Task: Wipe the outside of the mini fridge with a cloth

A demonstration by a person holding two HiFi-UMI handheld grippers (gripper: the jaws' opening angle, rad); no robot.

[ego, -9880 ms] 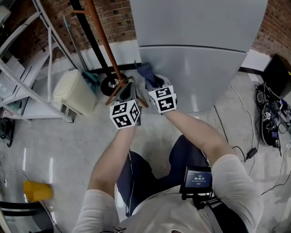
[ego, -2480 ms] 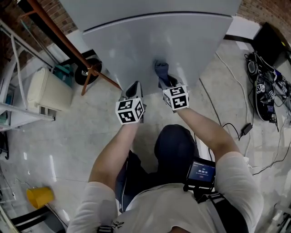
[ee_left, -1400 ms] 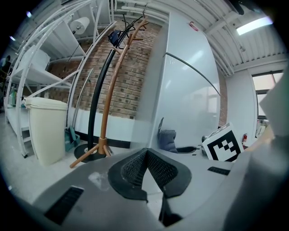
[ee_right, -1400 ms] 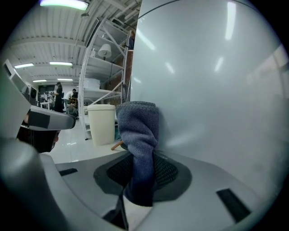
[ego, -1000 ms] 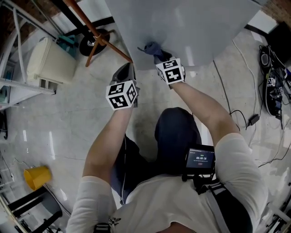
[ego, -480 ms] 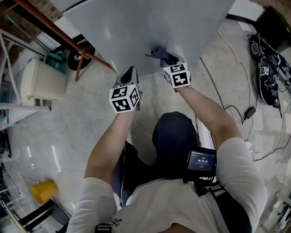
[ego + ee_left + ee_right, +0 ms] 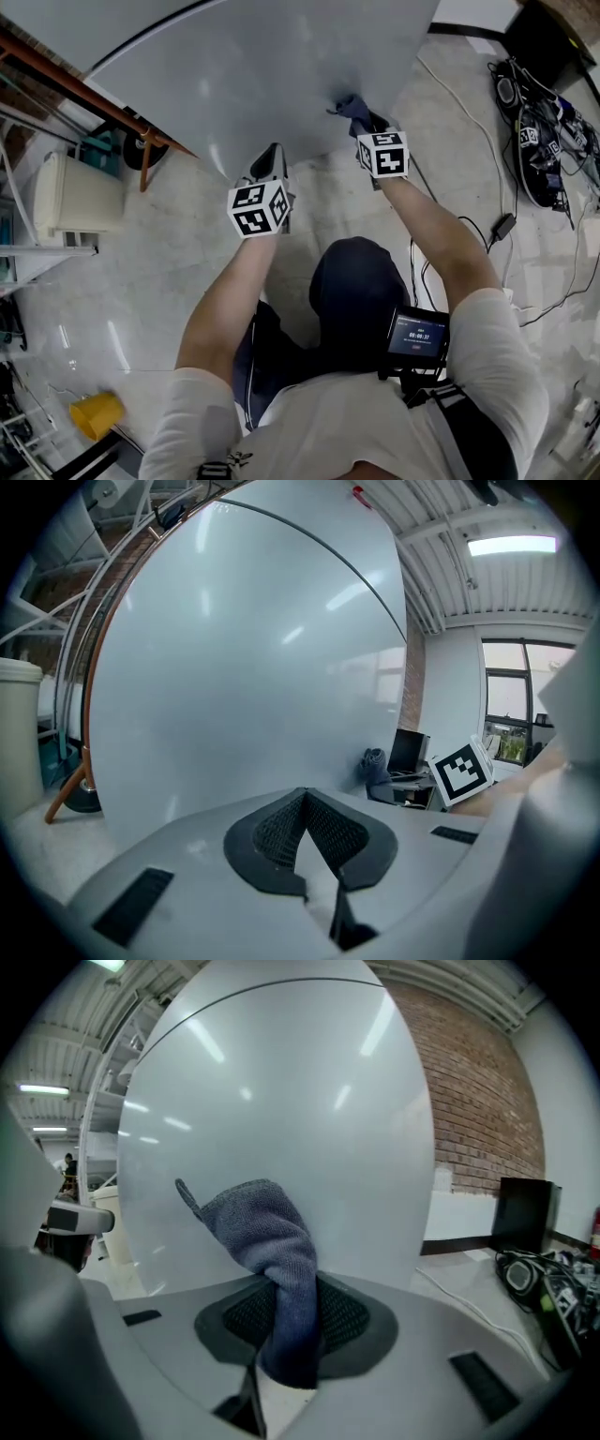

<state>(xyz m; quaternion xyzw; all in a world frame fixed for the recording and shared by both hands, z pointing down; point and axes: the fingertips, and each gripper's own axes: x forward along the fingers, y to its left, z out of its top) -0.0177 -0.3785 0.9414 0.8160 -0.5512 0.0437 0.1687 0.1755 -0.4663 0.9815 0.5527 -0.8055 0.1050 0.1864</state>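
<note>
The pale grey mini fridge (image 7: 272, 75) fills the top of the head view, its door face (image 7: 281, 1101) towards me. My right gripper (image 7: 361, 117) is shut on a grey-blue cloth (image 7: 352, 108) and holds it against the lower right of the door; the cloth (image 7: 272, 1251) bunches up from between the jaws. My left gripper (image 7: 270, 164) is shut with nothing in it, its tips (image 7: 302, 803) close to the door's lower edge, left of the cloth (image 7: 375, 766).
A rust-coloured pole on a wheeled stand (image 7: 141, 145) and a cream bin (image 7: 75, 197) stand left of the fridge. Cables and dark gear (image 7: 539, 122) lie on the floor at right. A yellow cup (image 7: 94, 414) sits at the lower left. My knee (image 7: 352, 291) is below the grippers.
Over the last second the right gripper has slid the cloth to the right along the lower door. The left gripper stays near the bottom edge, still shut.
</note>
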